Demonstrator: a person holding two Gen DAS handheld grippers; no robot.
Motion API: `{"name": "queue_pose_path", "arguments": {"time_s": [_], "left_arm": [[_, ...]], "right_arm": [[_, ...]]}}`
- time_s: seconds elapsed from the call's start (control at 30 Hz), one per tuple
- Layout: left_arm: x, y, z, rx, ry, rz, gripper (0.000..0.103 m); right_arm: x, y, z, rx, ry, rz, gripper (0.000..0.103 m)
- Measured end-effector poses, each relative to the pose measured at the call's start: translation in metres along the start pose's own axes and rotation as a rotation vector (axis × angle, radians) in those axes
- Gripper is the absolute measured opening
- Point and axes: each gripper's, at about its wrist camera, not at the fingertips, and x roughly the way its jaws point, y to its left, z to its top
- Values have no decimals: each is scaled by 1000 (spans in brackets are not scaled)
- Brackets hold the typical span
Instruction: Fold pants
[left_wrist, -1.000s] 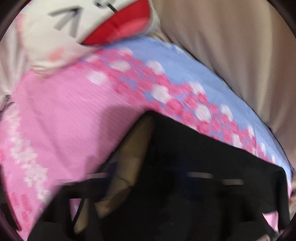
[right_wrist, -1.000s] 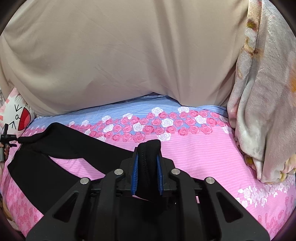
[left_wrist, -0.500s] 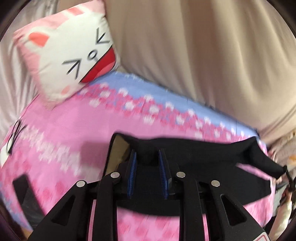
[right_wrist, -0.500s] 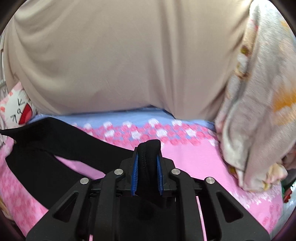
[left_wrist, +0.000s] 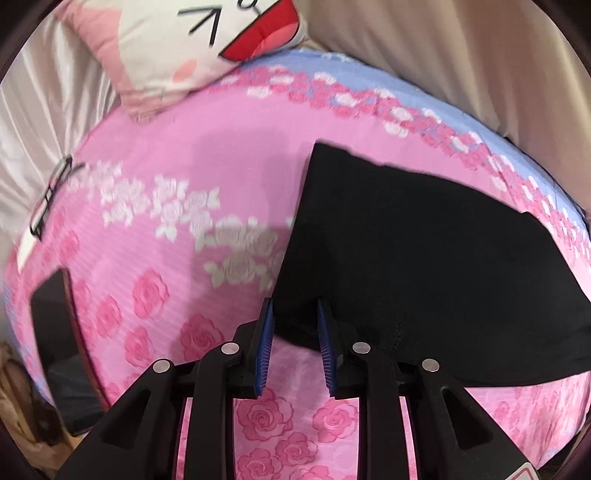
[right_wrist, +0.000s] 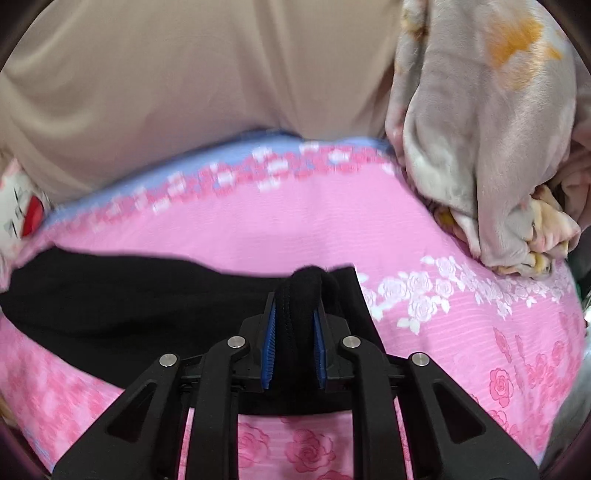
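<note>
The black pants (left_wrist: 424, 258) lie flat on the pink rose-print bedsheet (left_wrist: 166, 240), spreading to the right in the left wrist view. My left gripper (left_wrist: 295, 310) has its blue pads (left_wrist: 265, 343) a little apart, with the near corner of the pants between them and pink sheet showing below. In the right wrist view the pants (right_wrist: 129, 291) stretch to the left across the bedsheet (right_wrist: 443, 350). My right gripper (right_wrist: 295, 299) is shut on a bunched fold of the pants that sticks up between its pads.
A cat-face pillow (left_wrist: 207, 48) rests at the back left. A beige curtain (right_wrist: 184, 81) hangs behind the bed. A crumpled floral blanket (right_wrist: 491, 129) is piled at the right. A dark phone-like slab (left_wrist: 55, 332) lies at the left bed edge.
Both grippers have come down toward the bed and the pants now lie flat. The left gripper's pads have parted from the cloth they pinched.
</note>
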Motion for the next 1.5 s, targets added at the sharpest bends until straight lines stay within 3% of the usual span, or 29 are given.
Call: {"name": "queue_pose_path", "arguments": {"time_s": [0.07, 0.1, 0.17, 0.2, 0.3, 0.37, 0.47, 0.57, 0.63, 0.7, 0.73, 0.77, 0.83, 0.87, 0.93, 0.97, 1.0, 1.07, 1.1, 1.17, 1.27, 1.37, 1.47, 1.5], "left_arm": [[-10, -1, 6, 0, -11, -4, 21], [-11, -1, 8, 5, -9, 3, 21], [-6, -3, 7, 18, 15, 30, 21], [0, -4, 4, 26, 33, 44, 22], [4, 4, -5, 24, 38, 150, 22], [-1, 17, -5, -31, 43, 190, 22], [-22, 12, 2, -22, -14, 229, 22], [-48, -27, 10, 46, -101, 183, 22], [-57, -69, 11, 113, -134, 115, 23], [-58, -105, 8, 174, -146, 56, 33], [-56, -126, 5, 206, -151, 22, 38], [-52, -144, 3, 236, -146, -4, 38], [-46, -177, -6, 288, -134, -49, 38], [-42, -187, -10, 310, -127, -67, 38], [-34, -205, -20, 343, -109, -86, 39], [-28, -212, -25, 358, -96, -99, 39], [-21, -219, -30, 371, -77, -108, 39], [-8, -227, -39, 385, -50, -109, 39], [-1, -231, -43, 390, -35, -98, 39], [13, -237, -51, 399, -19, -50, 38], [18, -239, -56, 405, -19, -24, 38], [19, -245, -61, 398, -27, -29, 41], [17, -253, -65, 402, -51, -11, 58], [18, -255, -66, 404, -56, -7, 59]], "right_arm": [[-22, -1, 12, -7, -76, 28, 17], [-31, -2, 12, -48, -109, -6, 18], [-25, -4, 5, -130, -44, -124, 39], [-18, -17, -5, -140, 20, -219, 41], [-31, -69, -27, 80, 72, -268, 41], [-49, -84, -33, 207, 38, -220, 43], [-57, -78, -30, 347, 36, 4, 47], [-32, -53, -19, 330, 104, 71, 71], [-11, -35, -13, 271, 155, 50, 71], [23, -21, -9, 208, 227, 15, 67], [37, -15, -7, 189, 265, 21, 35], [48, -2, -1, 144, 296, -6, 13], [32, 17, 19, 32, 194, -40, 8], [7, 24, 36, 14, 84, -15, 8], [-11, 17, 47, -7, 12, -45, 7], [-7, 6, 46, -17, 33, -90, 8], [13, -16, 35, 18, 133, -131, 9], [45, -42, 10, 24, 274, -305, 9], [47, -52, -1, 39, 281, -348, 9], [25, -58, -8, 136, 189, -297, 11], [-7, -37, -14, 162, 114, -232, 13], [-21, 5, -16, 102, 120, -180, 13], [-23, 83, -23, -46, 135, -119, 15], [-21, 104, -26, -92, 143, -96, 18]]}}
